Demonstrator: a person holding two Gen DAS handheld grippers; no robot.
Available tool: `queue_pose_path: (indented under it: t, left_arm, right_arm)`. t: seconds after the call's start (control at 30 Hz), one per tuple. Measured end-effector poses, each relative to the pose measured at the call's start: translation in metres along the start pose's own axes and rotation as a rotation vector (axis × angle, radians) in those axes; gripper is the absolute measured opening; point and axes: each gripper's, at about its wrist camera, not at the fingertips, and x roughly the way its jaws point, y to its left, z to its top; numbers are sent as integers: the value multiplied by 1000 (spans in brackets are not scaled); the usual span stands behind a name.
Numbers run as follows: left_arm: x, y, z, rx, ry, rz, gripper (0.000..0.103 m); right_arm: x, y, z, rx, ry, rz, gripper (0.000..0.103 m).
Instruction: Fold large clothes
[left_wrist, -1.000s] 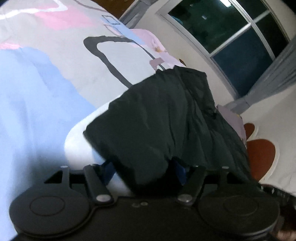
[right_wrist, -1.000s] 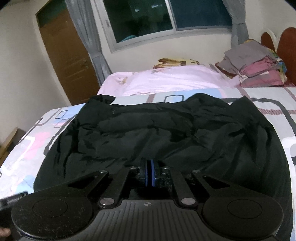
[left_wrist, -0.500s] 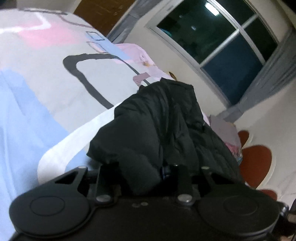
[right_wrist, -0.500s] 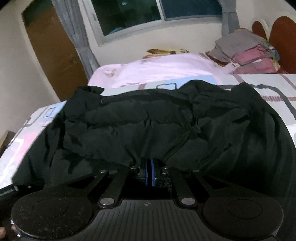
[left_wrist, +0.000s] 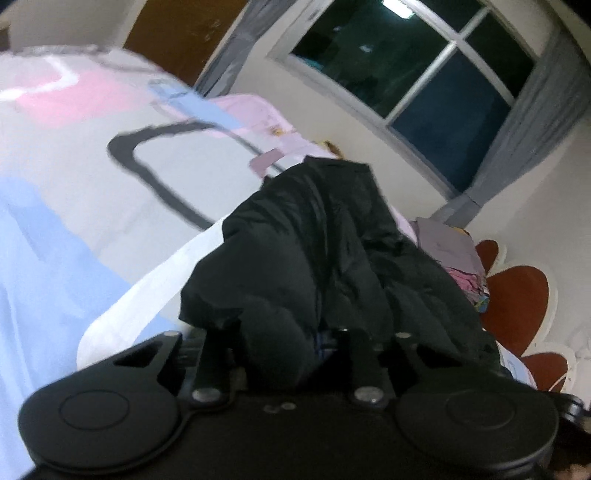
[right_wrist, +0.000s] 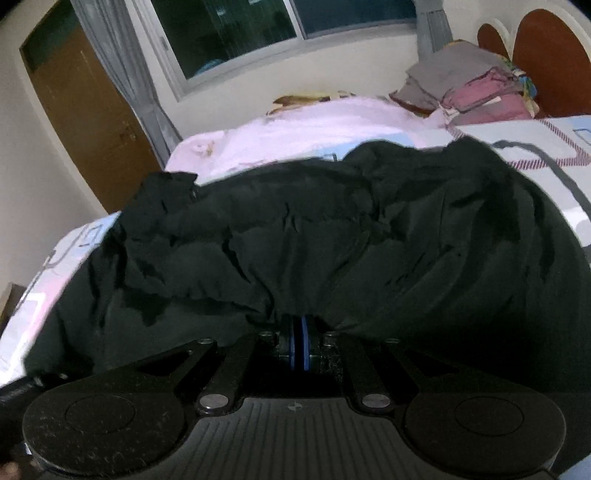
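Observation:
A large black padded garment (left_wrist: 325, 236) lies crumpled on the patterned bed sheet (left_wrist: 74, 166). My left gripper (left_wrist: 280, 347) has its jaws closing, and a thick bunch of the garment's near edge is pinched between them and hides the fingertips. That edge hangs lifted off the sheet. In the right wrist view the same black garment (right_wrist: 332, 236) fills the middle, spread wide across the bed. My right gripper (right_wrist: 299, 345) is shut, its blue pads together on a fold of the garment's near hem.
A pink blanket (right_wrist: 314, 125) lies behind the garment. A stack of folded clothes (right_wrist: 472, 92) sits by the red-brown headboard (right_wrist: 546, 66) at the far right. A brown door (right_wrist: 85, 122) and a dark window (right_wrist: 229, 33) with grey curtains stand beyond the bed.
The left jaws have come together on the garment's edge and raised it, bunching the cloth. The right gripper stays shut, and the garment in front of it has pulled up and shifted.

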Motion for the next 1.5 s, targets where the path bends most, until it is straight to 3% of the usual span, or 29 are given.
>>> queue_pose_path:
  t: [0.17,0.27,0.33,0.4,0.57,0.6,0.63,0.73,0.8,0.9,1.0,1.13,1.27,1.37,1.5]
  left_arm:
    - [-1,-4,2,23,-4,-5,24]
    - [3,8,-7,-38,0,46,43]
    - [2,18,-16,-104,-14,79,66]
    - [3,27,-23,-156,-12,77,73]
    - [17,54,-11,-285,-12,-11,69]
    - [20,55,-9,-286,-9,-24,57]
    - [22,52,-7,-260,-8,-42,40]
    - [9,19,-2,-83,-61,-45,20]
    - [-9,-11,2,47,-117,-80,19]
    - [-24,-66,11,256,-142,-138,19]
    - [-30,-130,11,510,-138,-195,19]
    - [-23,-191,-1,706,-74,-255,19]
    - [-7,-223,-18,772,17,-309,19]
    - [3,-235,-33,758,63,-357,19]
    - [15,-248,-55,773,112,-385,19]
  right_arm:
    - [-18,-6,-1,55,-57,19,6]
    - [-32,-4,-8,65,-100,62,6]
    - [-33,0,-14,60,-97,78,6]
    - [-31,0,-16,62,-96,79,6]
    - [-27,-2,-10,58,-128,70,6]
    - [-24,-1,-9,55,-120,72,6]
    - [-21,-1,-9,51,-111,71,6]
    - [-2,0,-16,33,-65,30,5]
    - [9,-7,-21,45,-50,7,0]
    - [18,-33,-28,193,-45,68,0]
    - [17,-46,-34,259,-55,92,0]
    - [13,-54,-37,317,-51,97,0]
    - [5,-74,-32,420,-4,159,0]
    - [3,-92,-35,454,32,219,0]
    - [-27,-125,-42,541,-71,219,0]
